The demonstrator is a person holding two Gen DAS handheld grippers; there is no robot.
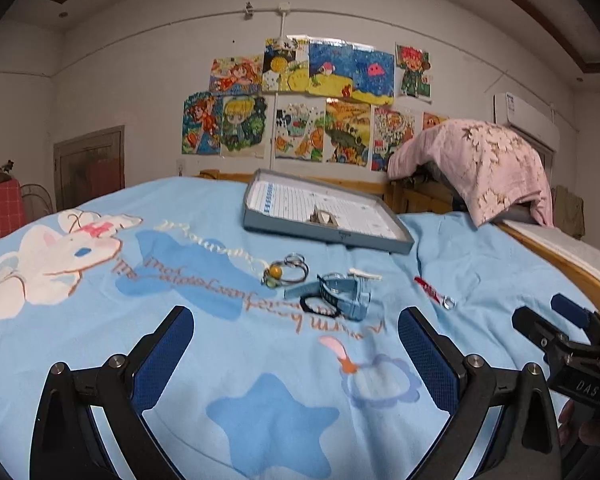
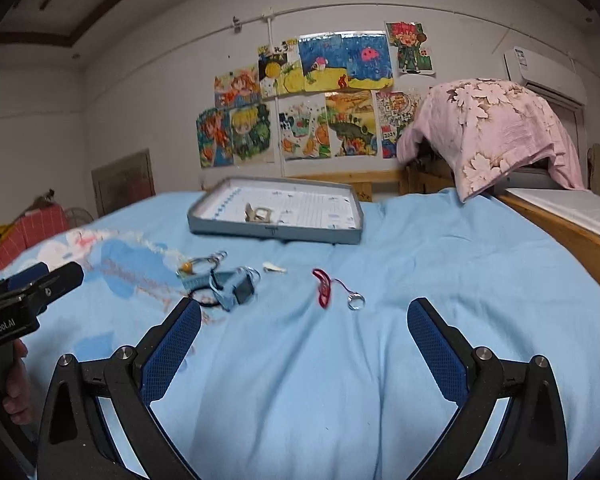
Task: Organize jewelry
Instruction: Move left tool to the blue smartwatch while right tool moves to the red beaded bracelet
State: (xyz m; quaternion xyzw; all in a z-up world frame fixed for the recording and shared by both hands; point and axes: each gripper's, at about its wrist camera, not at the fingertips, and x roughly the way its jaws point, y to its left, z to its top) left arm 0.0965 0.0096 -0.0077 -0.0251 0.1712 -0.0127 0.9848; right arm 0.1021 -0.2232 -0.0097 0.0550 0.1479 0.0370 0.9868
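Jewelry lies scattered on a light blue bedsheet. A blue watch rests beside a black hair tie. Silver rings with an amber bead lie left of it, and a small white piece lies behind. A red cord with a silver ring lies to the right. A grey tray farther back holds a small pale item. My left gripper and my right gripper both stand open and empty, short of the pieces.
A pink flowered cloth drapes over something at the bed's far right. A wooden bed rail runs along the right side. Drawings cover the far wall. A person's hand holds the left gripper's handle.
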